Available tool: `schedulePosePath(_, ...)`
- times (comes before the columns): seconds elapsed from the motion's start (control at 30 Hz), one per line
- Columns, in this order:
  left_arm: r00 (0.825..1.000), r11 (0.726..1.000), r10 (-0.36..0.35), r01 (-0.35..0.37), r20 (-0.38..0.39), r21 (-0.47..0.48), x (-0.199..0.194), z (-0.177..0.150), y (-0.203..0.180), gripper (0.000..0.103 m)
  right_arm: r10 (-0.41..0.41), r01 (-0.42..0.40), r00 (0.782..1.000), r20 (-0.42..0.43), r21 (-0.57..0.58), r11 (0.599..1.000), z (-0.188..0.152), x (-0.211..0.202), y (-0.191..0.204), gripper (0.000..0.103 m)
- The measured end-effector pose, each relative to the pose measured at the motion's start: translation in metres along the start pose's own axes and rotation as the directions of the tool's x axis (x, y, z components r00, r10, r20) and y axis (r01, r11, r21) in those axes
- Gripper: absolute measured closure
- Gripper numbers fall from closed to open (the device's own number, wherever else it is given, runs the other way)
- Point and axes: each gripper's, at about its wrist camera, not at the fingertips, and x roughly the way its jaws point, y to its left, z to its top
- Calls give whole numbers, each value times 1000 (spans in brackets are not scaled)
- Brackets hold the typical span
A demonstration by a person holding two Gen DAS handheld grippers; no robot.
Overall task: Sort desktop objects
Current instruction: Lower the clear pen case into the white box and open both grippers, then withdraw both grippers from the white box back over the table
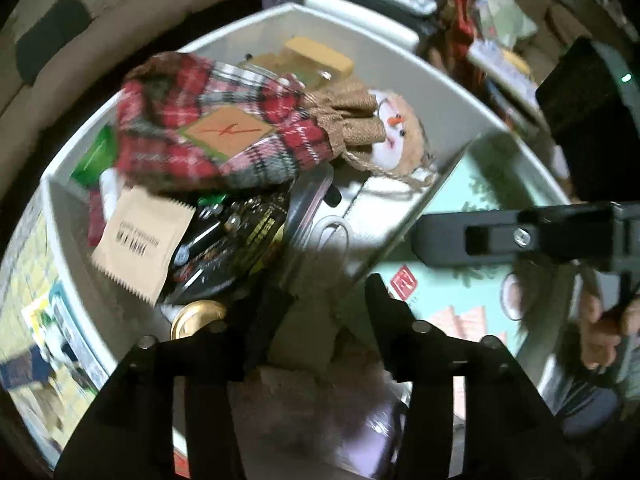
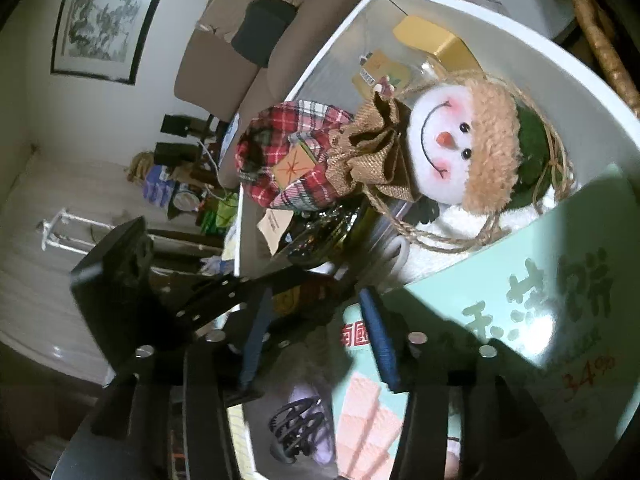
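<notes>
A snowman doll (image 1: pixel 224 132) with a red plaid body, burlap collar and tan hat lies on top of the clutter inside a white box (image 1: pixel 400 52). In the right wrist view the snowman doll (image 2: pixel 452 140) faces the camera in that white box (image 2: pixel 520 20). My left gripper (image 1: pixel 324 312) hangs over the box's near end, open, with nothing between its fingers. My right gripper (image 2: pixel 318 336) is open too, its blue pads (image 2: pixel 380 340) above the box's mint-green printed side (image 2: pixel 520 300). One of its fingers (image 1: pixel 448 236) reaches in from the right.
Under the doll lie a kraft paper sachet (image 1: pixel 144 240), a black-and-gold packet (image 1: pixel 236 236), a yellow block (image 1: pixel 320 54), a green packet (image 1: pixel 94 156) and a gold lid (image 1: pixel 198 316). A black hair claw (image 2: pixel 296 428) lies below the box. A sofa (image 2: pixel 256 52) stands behind.
</notes>
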Motion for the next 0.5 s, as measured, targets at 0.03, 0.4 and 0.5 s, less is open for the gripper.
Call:
schedulePosePath(0.03, 1000, 1000, -8, 9, 21, -14, -5, -6, 1, 45, -9, 9, 1000, 1, -10, 1000, -1, -1, 0, 48)
schedulePosePath(0.4, 964, 971, 50, 14, 260, -238, -59, -75, -1, 15, -91, 87, 996, -23, -129, 988, -20, 3, 24, 14)
schedulePosePath(0.5, 939, 960, 108, -13, 326, -280, -79, -94, -8, 2, -103, 95, 994, -39, -178, 980, -29, 0, 35, 0)
